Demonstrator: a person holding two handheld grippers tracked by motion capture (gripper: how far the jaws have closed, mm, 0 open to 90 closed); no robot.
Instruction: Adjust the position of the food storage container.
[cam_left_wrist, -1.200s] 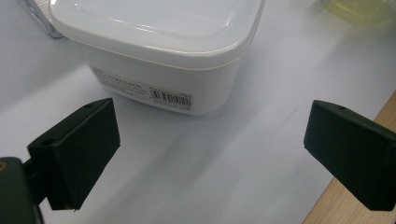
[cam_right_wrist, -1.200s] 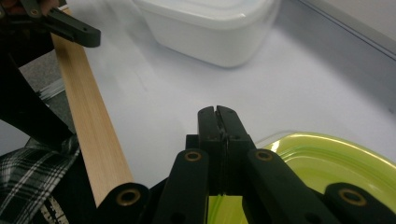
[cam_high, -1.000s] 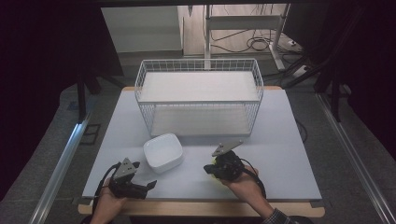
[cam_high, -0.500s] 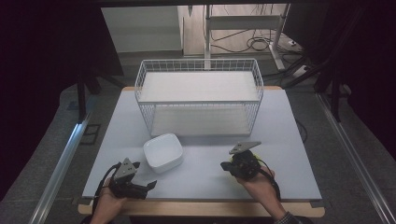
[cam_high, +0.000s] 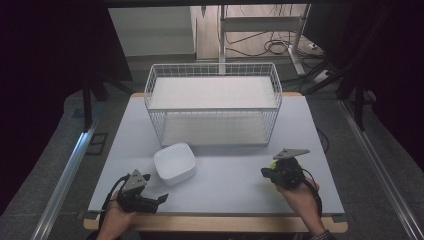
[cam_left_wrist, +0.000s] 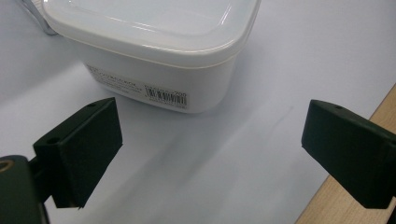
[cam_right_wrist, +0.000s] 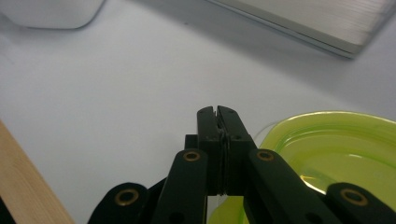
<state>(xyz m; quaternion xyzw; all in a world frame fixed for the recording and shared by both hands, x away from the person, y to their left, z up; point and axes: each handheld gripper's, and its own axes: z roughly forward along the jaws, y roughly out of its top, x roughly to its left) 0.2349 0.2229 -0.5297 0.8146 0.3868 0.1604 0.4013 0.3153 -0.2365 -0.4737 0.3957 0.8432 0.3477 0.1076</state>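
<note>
Yellow-green lid (cam_right_wrist: 336, 154) is pinched by its rim in the right tool (cam_high: 274, 171); the jaws are closed tight on the thin edge, and the rest of the lid hangs off to the right of the jaws in the right gripper view. In the high view just a sliver of the yellow-green lid shows at the top of the tool, under its grey plate. It sits over the right front part of the bench (cam_high: 230, 180), a little above the surface as far as I can tell.

White container (cam_high: 174, 162) stands on the bench left of centre, upright, white cover on, barcode label on the side facing the left tool. Well apart from the right tool, with bare bench between them.

Left tool (cam_high: 159, 198) is at the front left near the wooden bench edge, jaws spread wide with nothing between them. Left gripper view: container sits just ahead of the jaws, not touching either pad.

Wire basket (cam_high: 213, 102) stands at the back of the bench, behind the container, long side facing the person. Its near bottom edge shows at the top of the right gripper view.

Floor rails and cables lie beyond the bench.
</note>
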